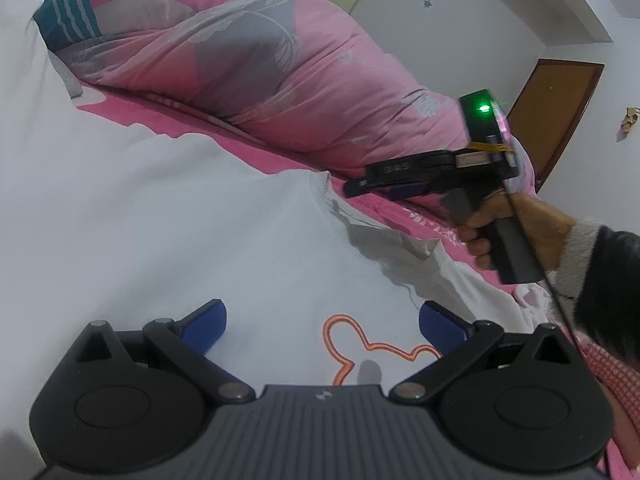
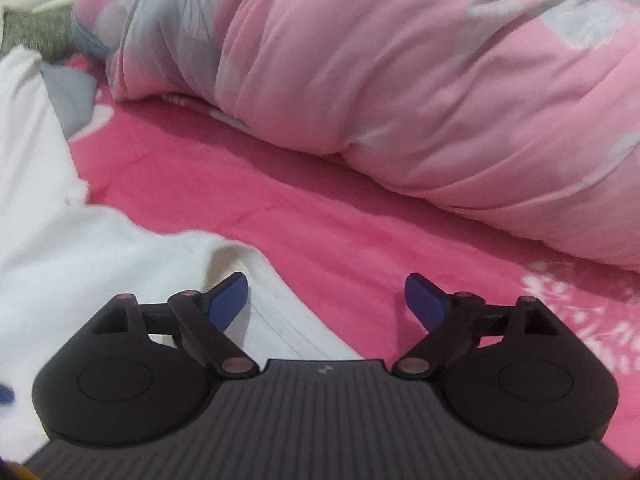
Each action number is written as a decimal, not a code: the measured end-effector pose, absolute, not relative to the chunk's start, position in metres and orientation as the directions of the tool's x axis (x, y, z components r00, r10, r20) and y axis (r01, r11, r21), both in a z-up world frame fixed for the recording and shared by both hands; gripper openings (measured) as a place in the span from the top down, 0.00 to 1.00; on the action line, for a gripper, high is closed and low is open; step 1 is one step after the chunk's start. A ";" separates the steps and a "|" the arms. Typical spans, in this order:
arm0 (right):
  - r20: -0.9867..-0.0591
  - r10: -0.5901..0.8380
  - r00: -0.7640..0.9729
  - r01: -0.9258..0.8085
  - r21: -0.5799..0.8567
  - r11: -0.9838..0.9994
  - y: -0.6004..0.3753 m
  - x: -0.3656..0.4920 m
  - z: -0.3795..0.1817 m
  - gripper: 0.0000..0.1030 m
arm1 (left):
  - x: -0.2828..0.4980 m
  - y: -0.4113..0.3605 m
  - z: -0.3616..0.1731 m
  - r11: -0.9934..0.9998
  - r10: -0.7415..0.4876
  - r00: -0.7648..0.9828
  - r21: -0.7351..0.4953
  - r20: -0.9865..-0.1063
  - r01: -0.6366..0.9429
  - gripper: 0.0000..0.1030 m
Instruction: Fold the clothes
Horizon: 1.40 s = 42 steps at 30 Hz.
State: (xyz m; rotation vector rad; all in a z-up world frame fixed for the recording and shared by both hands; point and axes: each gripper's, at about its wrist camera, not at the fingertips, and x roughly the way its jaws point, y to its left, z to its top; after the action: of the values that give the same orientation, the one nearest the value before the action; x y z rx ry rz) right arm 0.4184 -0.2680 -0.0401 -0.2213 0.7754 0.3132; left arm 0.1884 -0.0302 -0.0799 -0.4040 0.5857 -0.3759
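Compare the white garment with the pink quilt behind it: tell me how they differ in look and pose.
The white garment lies spread fairly flat on the bed; the pink quilt is bunched into a tall, puffy roll. The garment is plain white with an orange outline print near its edge; the quilt is pink with large grey leaf shapes. Both rest on the bright pink sheet.

Both the left gripper [image 1: 322, 320] and right gripper [image 2: 326, 300] gape wide, apparently gripping nothing.

You were working in a home bedroom: a bed with a hot-pink sheet [image 2: 248, 200], a rolled pink floral quilt [image 1: 248, 68] along its far edge, plain white walls [image 1: 500, 12] and a brown wooden door [image 1: 560, 108] behind.
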 end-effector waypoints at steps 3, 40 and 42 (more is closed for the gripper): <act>-0.678 0.181 0.713 -0.320 -0.083 0.944 -0.281 0.400 -0.020 0.18 | 0.189 -0.029 -0.081 0.851 -0.453 0.771 -0.476 -0.448 0.224 0.00; -0.615 0.036 0.788 0.094 0.177 0.980 -0.373 0.295 0.012 0.78 | 0.192 -0.044 -0.083 0.889 -0.416 0.758 -0.401 -0.503 0.222 0.00; -0.604 0.038 0.796 0.089 0.180 0.980 -0.375 0.253 0.033 0.77 | 0.192 -0.049 -0.083 0.902 -0.398 0.756 -0.370 -0.519 0.221 0.00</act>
State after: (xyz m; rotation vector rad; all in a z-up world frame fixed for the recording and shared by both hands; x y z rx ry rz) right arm 0.2529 -0.3748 0.0327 0.2037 0.6502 -0.0275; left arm 0.1916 -0.0489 -0.0828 -0.2960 0.6281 -0.3431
